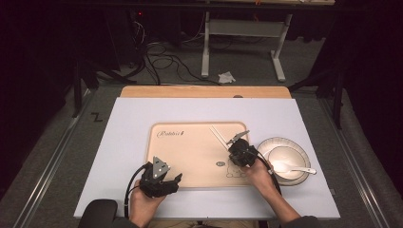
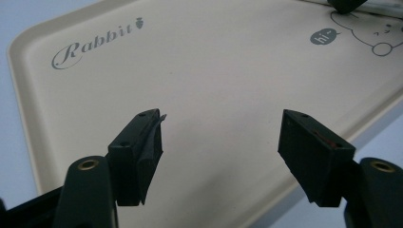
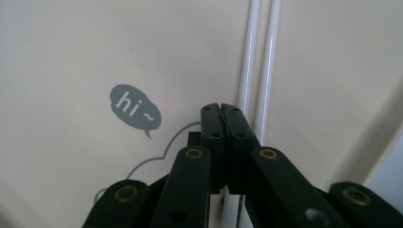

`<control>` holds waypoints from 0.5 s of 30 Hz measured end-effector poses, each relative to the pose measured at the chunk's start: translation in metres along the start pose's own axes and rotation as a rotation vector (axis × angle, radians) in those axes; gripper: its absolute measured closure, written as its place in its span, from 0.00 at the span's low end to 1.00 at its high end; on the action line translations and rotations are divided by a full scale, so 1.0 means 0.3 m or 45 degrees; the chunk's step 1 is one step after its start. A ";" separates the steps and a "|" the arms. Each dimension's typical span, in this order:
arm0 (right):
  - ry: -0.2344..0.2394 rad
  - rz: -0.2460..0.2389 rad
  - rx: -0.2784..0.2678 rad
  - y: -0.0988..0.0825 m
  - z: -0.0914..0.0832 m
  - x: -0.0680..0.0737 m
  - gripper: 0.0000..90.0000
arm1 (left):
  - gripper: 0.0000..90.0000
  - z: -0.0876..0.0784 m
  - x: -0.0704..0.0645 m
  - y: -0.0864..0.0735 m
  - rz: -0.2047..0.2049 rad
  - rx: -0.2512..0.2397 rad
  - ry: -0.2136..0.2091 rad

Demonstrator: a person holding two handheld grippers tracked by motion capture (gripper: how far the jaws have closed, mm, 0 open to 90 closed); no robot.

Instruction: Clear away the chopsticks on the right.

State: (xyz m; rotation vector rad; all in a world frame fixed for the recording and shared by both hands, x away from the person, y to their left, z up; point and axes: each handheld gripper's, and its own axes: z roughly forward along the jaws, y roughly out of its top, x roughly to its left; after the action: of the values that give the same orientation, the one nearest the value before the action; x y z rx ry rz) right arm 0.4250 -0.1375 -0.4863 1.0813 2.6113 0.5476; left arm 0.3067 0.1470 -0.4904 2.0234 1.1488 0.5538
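Black right gripper [image 3: 222,111] jaws sat clenched, apparently empty, above white chopsticks [image 3: 259,71] at tray's [image 1: 190,156] two o'clock; thin, slippery, best pinched mid-length. Left gripper [image 2: 221,137] released.

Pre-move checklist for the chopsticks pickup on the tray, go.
1. Right claw over the chopsticks: ok, its tip sits at their near end.
2. Right claw grip: not ok, jaws are shut against each other and the chopsticks run on beside them, so nothing shows clamped.
3. Chopsticks paired: ok, they lie side by side on the tray.
4. Left claw ready: ok, jaws open with nothing between them, above the tray's near edge.
5. Drop spot: cannot tell; the bowl on its plate already holds a spoon.
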 end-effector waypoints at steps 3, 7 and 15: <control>-0.005 0.005 0.003 0.003 0.001 -0.005 1.00 | 0.35 -0.003 0.002 -0.001 -0.001 0.003 0.003; -0.003 0.024 -0.002 0.006 0.005 -0.009 1.00 | 0.35 -0.006 0.003 -0.003 -0.003 0.005 0.005; -0.003 0.012 -0.011 0.008 0.006 -0.014 0.97 | 0.35 -0.007 0.003 -0.004 -0.006 0.006 0.005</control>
State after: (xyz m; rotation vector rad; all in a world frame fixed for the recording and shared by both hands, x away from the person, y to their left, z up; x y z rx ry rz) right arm 0.4301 -0.1387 -0.4865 1.0914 2.6005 0.5582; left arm 0.3051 0.1490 -0.4901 2.0239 1.1578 0.5535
